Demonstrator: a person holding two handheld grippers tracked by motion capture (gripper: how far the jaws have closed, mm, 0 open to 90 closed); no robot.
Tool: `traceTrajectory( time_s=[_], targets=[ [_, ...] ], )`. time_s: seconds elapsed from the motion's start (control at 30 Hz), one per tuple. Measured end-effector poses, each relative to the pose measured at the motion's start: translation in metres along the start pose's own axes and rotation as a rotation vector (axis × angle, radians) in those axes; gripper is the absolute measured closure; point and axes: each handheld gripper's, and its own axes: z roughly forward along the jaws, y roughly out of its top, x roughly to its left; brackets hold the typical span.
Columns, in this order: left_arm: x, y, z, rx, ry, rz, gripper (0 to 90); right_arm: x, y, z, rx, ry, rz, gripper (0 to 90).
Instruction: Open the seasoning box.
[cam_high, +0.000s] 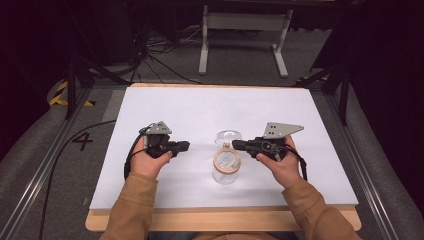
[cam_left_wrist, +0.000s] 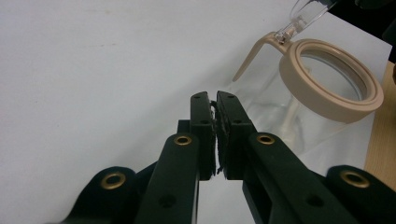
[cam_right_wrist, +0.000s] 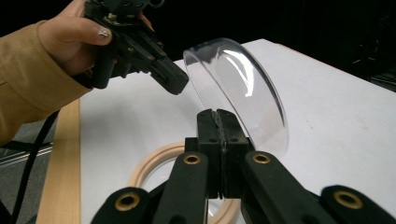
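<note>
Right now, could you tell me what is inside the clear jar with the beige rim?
The jar looks empty: its hinged lid stands open, and only the white table shows through the glass. The right tongs partly cover the rim, hiding some of the interior.

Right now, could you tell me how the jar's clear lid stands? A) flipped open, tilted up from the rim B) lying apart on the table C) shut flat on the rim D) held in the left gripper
A: the lid rises tilted from the jar's beige rim, with the mouth open.
</note>
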Motion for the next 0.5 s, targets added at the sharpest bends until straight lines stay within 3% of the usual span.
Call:
traceTrajectory(
  time_s=[0.23, 0.5],
  targets=[
    [0.0001, 0.0002, 0.0016, 0.002, -0.002, 0.003, 85.6, -0.0103, -0.0055, -0.0024, -0.009, -0.026, 0.040, 90.0],
    [-0.0002, 0.0006, 0.0011, 0.001, -0.006, 0.002, 85.0, -0.0097, -0.0048, -0.0037, -0.013, -0.024, 0.039, 90.0]
  ],
)
